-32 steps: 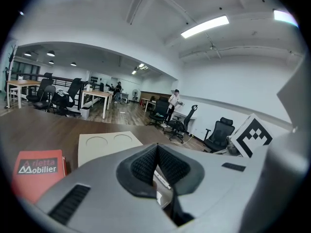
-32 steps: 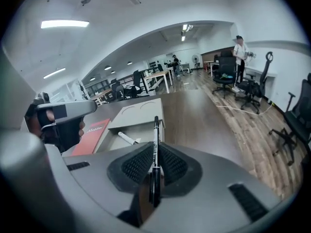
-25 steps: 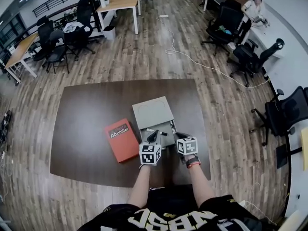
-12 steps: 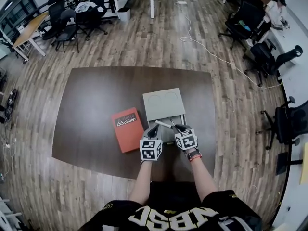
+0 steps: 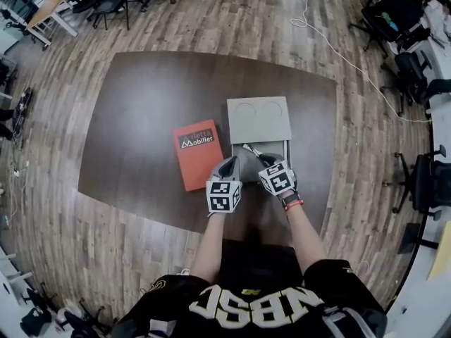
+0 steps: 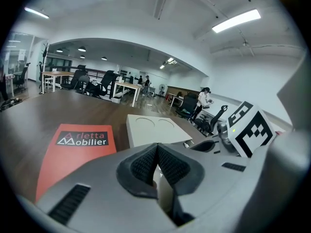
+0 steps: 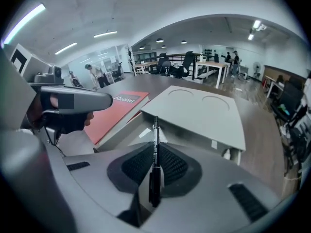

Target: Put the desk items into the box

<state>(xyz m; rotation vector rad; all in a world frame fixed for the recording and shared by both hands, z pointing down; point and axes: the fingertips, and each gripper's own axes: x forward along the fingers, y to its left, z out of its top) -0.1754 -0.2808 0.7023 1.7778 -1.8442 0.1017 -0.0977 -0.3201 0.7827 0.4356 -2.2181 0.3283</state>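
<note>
Arms: left forearm (image 5: 209, 248) and right forearm (image 5: 304, 234) bare, reaching forward from torso, close together, near parallel.
Grippers: left gripper (image 5: 228, 165) points forward and slightly down, its 2 jaws pressed together at tips, nothing between pads. right gripper (image 5: 262, 160) tilts down more steeply, jaws closed on thin black pen (image 7: 155, 144); pen lies along jaw line, tip past pads.
Cubes: left marker cube (image 5: 223, 196) and right marker cube (image 5: 277, 179) side by side, just apart.
Wrist: dark band (image 5: 291, 203) on right.
</note>
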